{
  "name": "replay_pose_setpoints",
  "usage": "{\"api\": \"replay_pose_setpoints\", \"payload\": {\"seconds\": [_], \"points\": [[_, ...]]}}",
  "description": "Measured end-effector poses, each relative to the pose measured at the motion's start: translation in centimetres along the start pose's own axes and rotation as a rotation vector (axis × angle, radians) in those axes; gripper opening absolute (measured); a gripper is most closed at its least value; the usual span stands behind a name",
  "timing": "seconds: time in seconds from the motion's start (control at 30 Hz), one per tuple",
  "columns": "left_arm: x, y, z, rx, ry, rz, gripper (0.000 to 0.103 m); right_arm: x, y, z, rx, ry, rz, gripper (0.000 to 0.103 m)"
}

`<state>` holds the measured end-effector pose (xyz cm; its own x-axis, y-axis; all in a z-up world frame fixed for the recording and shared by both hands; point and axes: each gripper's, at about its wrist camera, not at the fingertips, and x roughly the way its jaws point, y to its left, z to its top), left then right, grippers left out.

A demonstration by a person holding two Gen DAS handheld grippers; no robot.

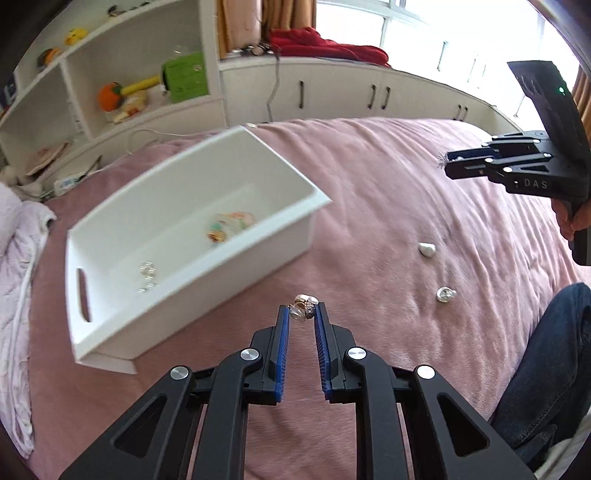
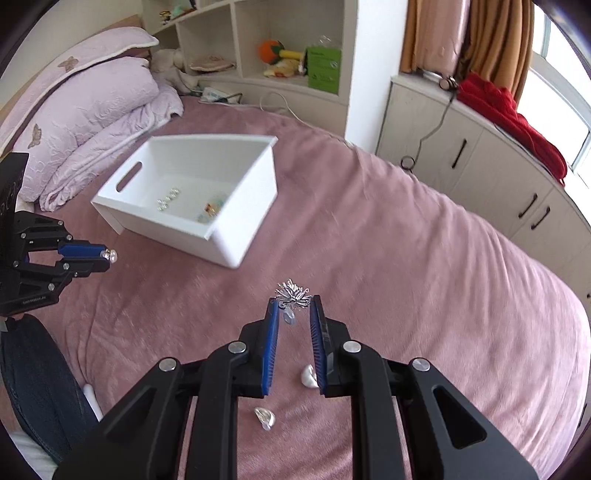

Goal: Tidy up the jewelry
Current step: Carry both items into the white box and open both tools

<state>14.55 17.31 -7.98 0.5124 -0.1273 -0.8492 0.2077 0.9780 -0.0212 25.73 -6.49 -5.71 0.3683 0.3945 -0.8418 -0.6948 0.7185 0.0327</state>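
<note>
— Jewelry first: what are you holding?

— Your left gripper (image 1: 303, 314) pinches a small cluster of rings and a pearl-like bead (image 1: 304, 305) at its fingertips, above the pink bedspread (image 1: 388, 221). Your right gripper (image 2: 294, 308) is clamped on a silver spiky brooch (image 2: 292, 291) with a clear drop hanging under it.

— And the rest of the jewelry?

— Two loose pieces lie on the bedspread near your right gripper: a white pearly piece (image 2: 308, 376) and a silver shiny piece (image 2: 265, 417), a little apart from each other. In your left view the same two sit to the right of your fingertips.

— Where is the box?

— The white bin (image 1: 110, 325) rests on the bedspread, ahead and left of your left gripper. Inside it lie a colourful beaded piece (image 1: 229, 225) and a clear sparkly piece (image 1: 147, 275), apart from each other.

— Beyond that?

— Folded lilac bedding (image 2: 92, 110) beside the bin, white shelves (image 2: 258, 22) with toys, and a red cloth (image 2: 509, 114) on the cabinet by the window.
</note>
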Motion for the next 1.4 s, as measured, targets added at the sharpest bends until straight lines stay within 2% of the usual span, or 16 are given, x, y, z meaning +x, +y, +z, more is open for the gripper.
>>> {"api": "replay_pose_setpoints", "payload": {"seconds": [0.3,0.53,0.7,0.87,1.13,1.4], "points": [[-1.8,6.7,1.4,-0.121,-0.040,0.044,0.019,0.2,5.2,5.5,-0.049,-0.060,0.057,0.018],[0.4,10.7,3.8,-0.202,0.012,0.048,0.019,2.9,8.7,9.6,-0.068,-0.054,0.108,0.018],[2.3,13.0,5.1,-0.275,0.040,0.031,0.019,5.4,9.4,11.6,-0.038,-0.034,0.136,0.018],[4.3,14.5,6.0,-0.314,0.074,0.048,0.019,8.1,9.3,12.8,0.003,-0.001,0.148,0.018],[8.2,14.8,6.0,-0.336,0.142,0.058,0.019,12.5,9.0,12.7,0.075,0.055,0.175,0.018],[10.6,14.5,5.7,-0.375,0.177,0.074,0.019,15.1,9.1,12.2,0.088,0.090,0.150,0.018]]}}
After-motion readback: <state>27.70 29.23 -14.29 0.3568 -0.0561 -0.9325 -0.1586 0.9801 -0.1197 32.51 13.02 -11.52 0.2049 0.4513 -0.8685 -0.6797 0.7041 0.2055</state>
